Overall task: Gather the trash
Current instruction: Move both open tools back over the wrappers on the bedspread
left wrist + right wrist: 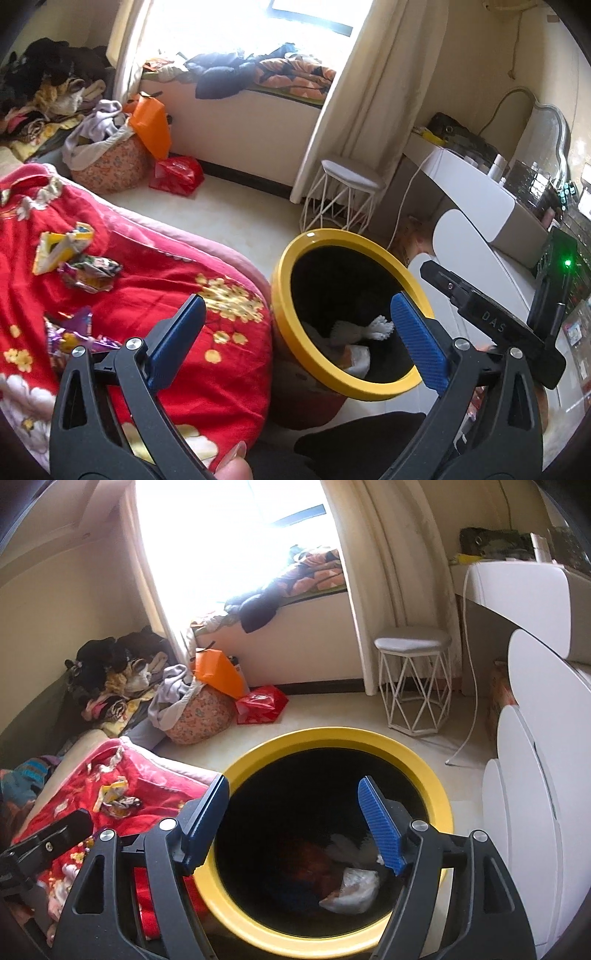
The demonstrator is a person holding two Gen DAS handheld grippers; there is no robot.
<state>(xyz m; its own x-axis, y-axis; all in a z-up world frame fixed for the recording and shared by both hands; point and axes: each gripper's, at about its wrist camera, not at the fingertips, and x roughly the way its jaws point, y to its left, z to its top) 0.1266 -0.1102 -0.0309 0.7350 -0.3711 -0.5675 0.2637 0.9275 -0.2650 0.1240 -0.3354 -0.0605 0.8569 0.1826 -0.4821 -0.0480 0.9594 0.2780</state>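
A yellow-rimmed trash bin (pixel 295 251) (pixel 436 779) stands on the floor beside the bed, with crumpled white and dark trash inside (pixel 354 354) (pixel 351 888). My left gripper (pixel 295 332) is open and empty, between the bed edge and the bin. My right gripper (pixel 295 816) is open and empty, directly above the bin's mouth. Wrappers lie on the red floral blanket (pixel 166 280): a yellow one (pixel 59 247), a crumpled foil one (pixel 90 275) and a purple foil one (pixel 74 332). The right wrist view shows wrappers on the blanket (pixel 114 795) too.
A white wire stool (pixel 343 195) (pixel 413 679) stands by the curtain. A white dresser (pixel 476 206) (pixel 532 738) is on the right. A floral basket of clothes (pixel 107 162), an orange bag (pixel 151 123) and a red bag (pixel 177 175) sit on the floor under the window seat.
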